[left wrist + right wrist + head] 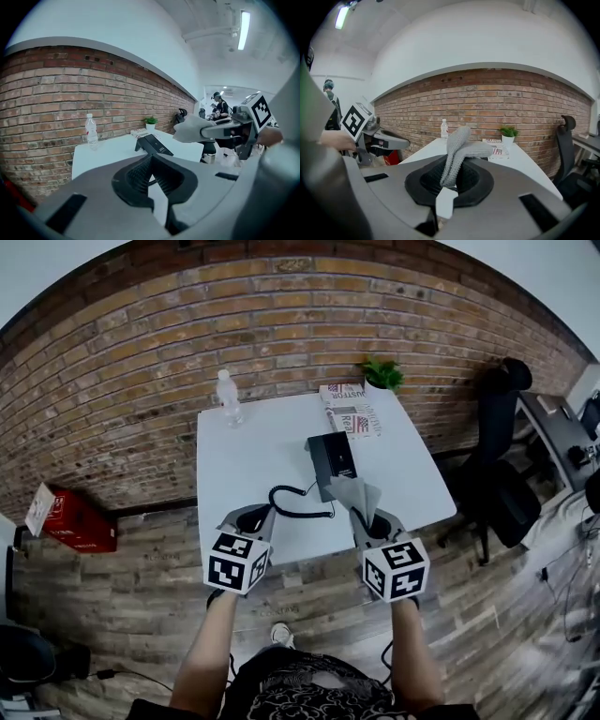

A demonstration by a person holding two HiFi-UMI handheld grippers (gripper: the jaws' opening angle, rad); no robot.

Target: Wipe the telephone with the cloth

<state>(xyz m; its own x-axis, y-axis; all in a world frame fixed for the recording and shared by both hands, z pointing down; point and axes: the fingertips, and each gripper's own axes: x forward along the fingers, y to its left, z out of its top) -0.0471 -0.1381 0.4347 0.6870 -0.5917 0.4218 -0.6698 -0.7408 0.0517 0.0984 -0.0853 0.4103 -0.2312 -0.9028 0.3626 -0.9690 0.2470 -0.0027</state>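
Head view. EDITOR: Where is the telephone sitting as you are standing over it?

OPERATOR: It is lying on the white table, dark and wedge-shaped, with its coiled cord looping off its left side toward me. Beyond the telephone, a water bottle and a potted plant are standing and some magazines are lying.

EDITOR: And what are your fingers doing?

OPERATOR: My right gripper is pinching the grey cloth, jaws clamped on a bunched fold. The free end is sticking up and flopping forward, just at the telephone's near edge. I cannot tell whether it is touching the telephone. My left gripper is hovering on the near side of the cord, left of the telephone, its pads meeting at the tips with nothing between them.

EDITOR: What are you worrying about?

OPERATOR: By my judgement, the wiping is only beginning. The telephone is looking light and nothing is bracing it, so a firm stroke may be shoving it across the smooth table instead of cleaning it. I am gripping the cloth by a narrow fold, so a dragging pass could be pulling it out of the jaws. And the cord is lying right where my grippers are working, so snagging it could be tugging the telephone askew.
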